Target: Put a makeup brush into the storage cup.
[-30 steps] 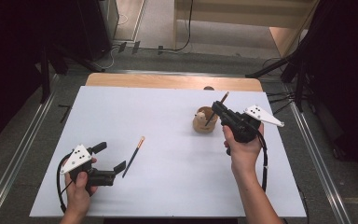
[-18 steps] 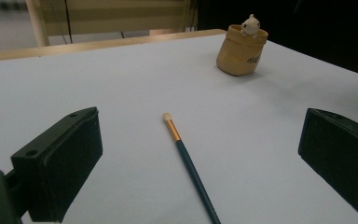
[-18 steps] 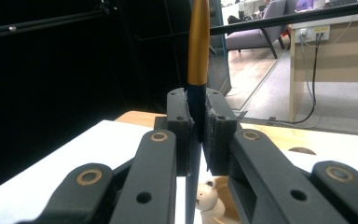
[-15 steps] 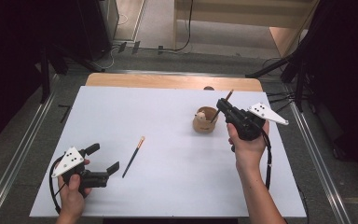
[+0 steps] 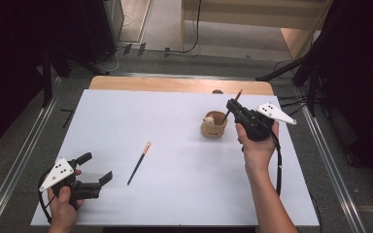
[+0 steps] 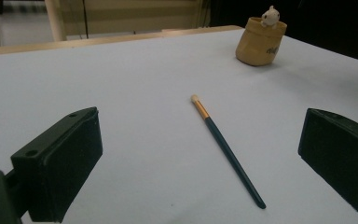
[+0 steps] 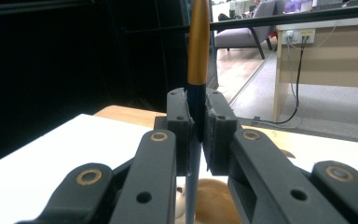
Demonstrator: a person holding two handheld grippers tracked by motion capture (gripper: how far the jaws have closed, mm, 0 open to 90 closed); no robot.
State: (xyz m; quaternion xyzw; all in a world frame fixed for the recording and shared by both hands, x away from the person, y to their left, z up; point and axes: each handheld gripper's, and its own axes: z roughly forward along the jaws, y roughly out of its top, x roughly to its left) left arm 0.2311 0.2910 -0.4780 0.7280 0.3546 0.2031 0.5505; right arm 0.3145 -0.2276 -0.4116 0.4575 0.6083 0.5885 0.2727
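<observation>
A dark brush with a gold band (image 5: 139,163) (image 6: 226,148) lies flat on the white table (image 5: 175,194), left of centre. A small tan cup (image 5: 214,125) (image 6: 260,41) with a little white figure inside stands right of centre. My right gripper (image 5: 231,107) (image 7: 196,126) is shut on a second brush (image 5: 232,104) (image 7: 198,51), held upright with its lower end over the cup. My left gripper (image 5: 96,167) rests open at the table's front left, its jaws wide apart with the lying brush ahead of them.
A wooden strip (image 5: 175,85) runs along the table's far edge. Metal rails (image 5: 26,145) flank both sides, and a dark stand (image 5: 306,73) sits at the back right. Cables lie on the floor beyond.
My left gripper has drawn back toward the front left corner, away from the lying brush. My right gripper with its brush has shifted slightly right beside the cup.
</observation>
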